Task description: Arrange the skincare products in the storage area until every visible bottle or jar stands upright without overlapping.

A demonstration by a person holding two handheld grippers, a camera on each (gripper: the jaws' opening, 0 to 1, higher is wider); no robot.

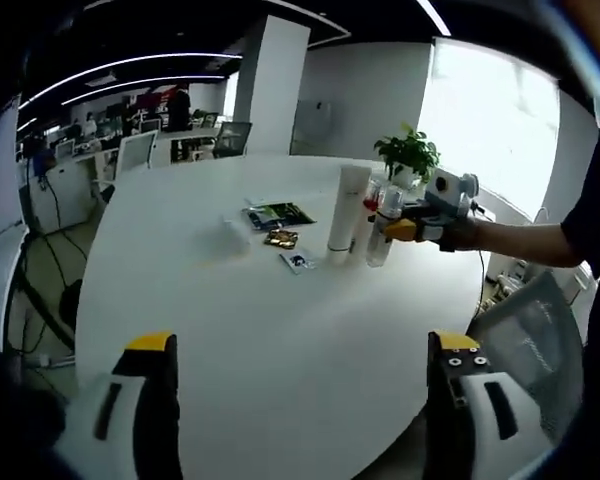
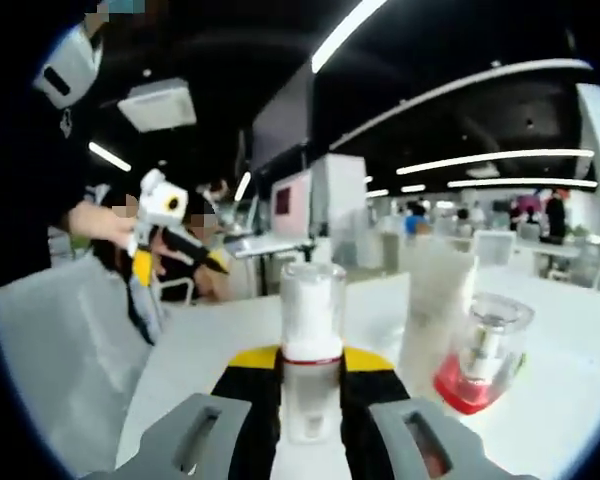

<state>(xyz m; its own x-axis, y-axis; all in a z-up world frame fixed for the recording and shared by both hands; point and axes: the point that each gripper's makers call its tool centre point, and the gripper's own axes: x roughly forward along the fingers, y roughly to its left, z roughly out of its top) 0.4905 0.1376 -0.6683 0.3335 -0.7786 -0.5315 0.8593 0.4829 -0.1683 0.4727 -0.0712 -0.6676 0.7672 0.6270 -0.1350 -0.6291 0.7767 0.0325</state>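
A clear bottle with a white cap (image 2: pixel 312 330) stands upright on the white round table (image 1: pixel 280 330), with my right gripper (image 2: pixel 312 365) shut on its lower body. In the left gripper view that bottle (image 1: pixel 379 240) sits right of a tall white tube (image 1: pixel 348 212), and the right gripper (image 1: pixel 398 230) reaches it from the right in a person's hand. Beside the bottle are the white tube (image 2: pixel 435 300) and a red-based jar with a clear cap (image 2: pixel 480 362). My left gripper (image 1: pixel 302 345) hangs open over the near table, far from the products.
Flat packets (image 1: pixel 278 215) and small sachets (image 1: pixel 281 239) lie left of the tube. A potted plant (image 1: pixel 408 155) stands behind the products. A grey mesh chair (image 1: pixel 535 340) is at the table's right edge. Office desks and chairs stand behind.
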